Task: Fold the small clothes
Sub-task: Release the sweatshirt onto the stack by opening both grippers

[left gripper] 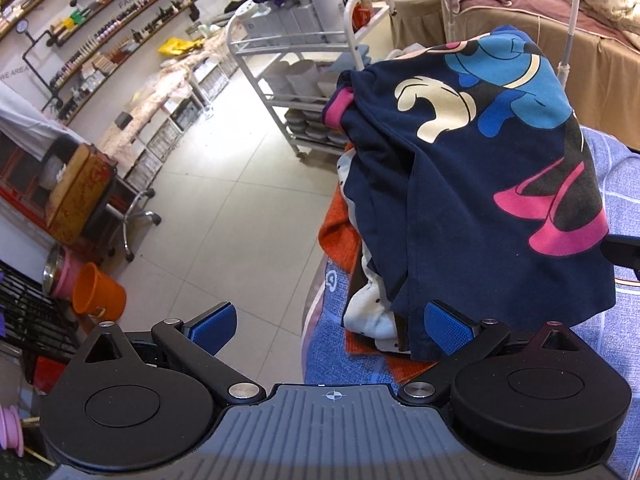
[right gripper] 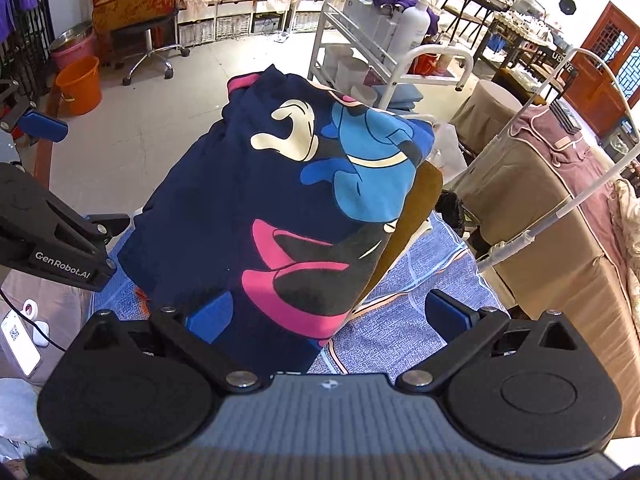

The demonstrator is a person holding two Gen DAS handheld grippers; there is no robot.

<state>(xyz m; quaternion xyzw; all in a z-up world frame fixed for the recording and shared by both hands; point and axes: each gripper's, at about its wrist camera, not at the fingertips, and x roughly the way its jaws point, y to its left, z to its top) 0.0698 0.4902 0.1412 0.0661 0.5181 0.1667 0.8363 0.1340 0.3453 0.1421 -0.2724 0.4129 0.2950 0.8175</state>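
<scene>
A navy cotton T-shirt with a blue, pink and cream cartoon print (right gripper: 280,208) lay heaped on other clothes atop a blue-patterned bedcover (right gripper: 400,320). The left gripper (left gripper: 330,330) stood wide open at its 7 o'clock edge, holding nothing. The right gripper (right gripper: 328,316) was equally spread at 6 o'clock, its left pad touching the cloth without pinching.

Orange bucket (left gripper: 98,294) lower left, white cart (left gripper: 288,52) w/ bottles top center, wall shelves (left gripper: 92,28) upper left, phone (right gripper: 20,340) lower left.

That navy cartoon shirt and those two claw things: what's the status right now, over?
Left gripper open, right gripper open, neither gripping. Navy cartoon shirt heaped unfolded atop clothes pile on blue blanket. Nothing blocking.
</scene>
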